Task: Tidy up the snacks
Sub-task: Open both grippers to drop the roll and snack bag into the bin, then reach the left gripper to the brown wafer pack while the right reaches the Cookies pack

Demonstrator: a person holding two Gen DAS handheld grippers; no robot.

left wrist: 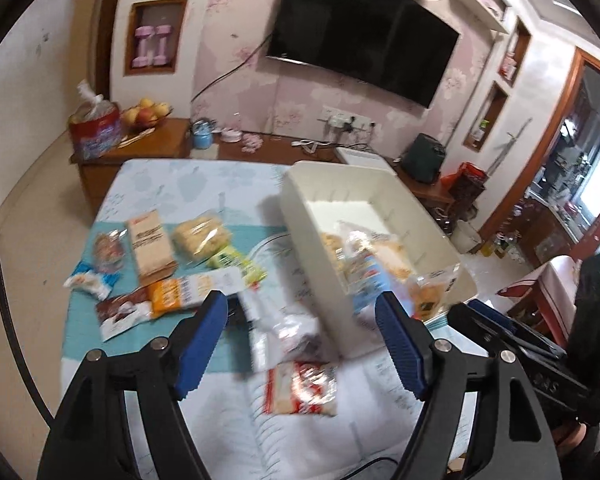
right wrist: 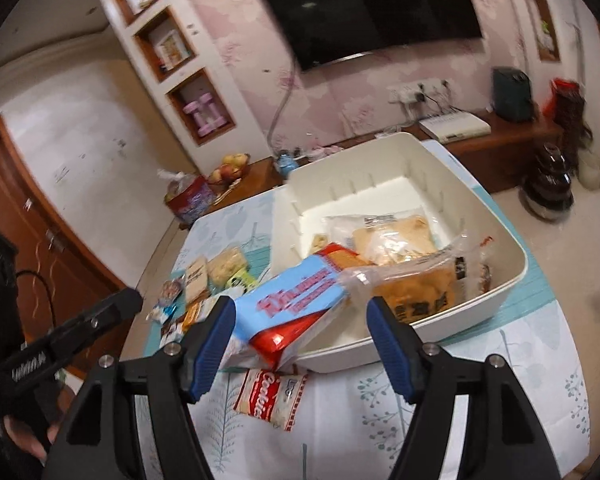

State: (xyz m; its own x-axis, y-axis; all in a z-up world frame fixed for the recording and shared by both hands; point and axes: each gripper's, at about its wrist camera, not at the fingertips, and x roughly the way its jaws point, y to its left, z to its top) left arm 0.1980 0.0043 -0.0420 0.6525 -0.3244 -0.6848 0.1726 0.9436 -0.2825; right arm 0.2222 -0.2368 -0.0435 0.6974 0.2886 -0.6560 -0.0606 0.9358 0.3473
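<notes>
A white bin (left wrist: 300,208) (right wrist: 480,308) stands on the table and holds several packets, among them an orange bread bag (right wrist: 416,284). A blue-and-red packet (right wrist: 292,308) leans over the bin's near corner, between the fingers of my right gripper (right wrist: 302,340). Those fingers are open, and the right pad is clear of the packet. My left gripper (left wrist: 302,332) is open above a blurred white packet (left wrist: 284,332) that neither pad touches. A red-and-white cookie packet (left wrist: 300,388) (right wrist: 268,396) lies on the cloth in front of the bin. Several loose snacks (left wrist: 150,248) lie to the left.
The right gripper (left wrist: 496,328) shows at the left wrist view's right edge, and the left gripper (right wrist: 112,312) at the other view's left. Behind the table a wooden cabinet carries a fruit bowl (left wrist: 144,114), a red bag (left wrist: 96,132) and a blue kettle (left wrist: 202,136).
</notes>
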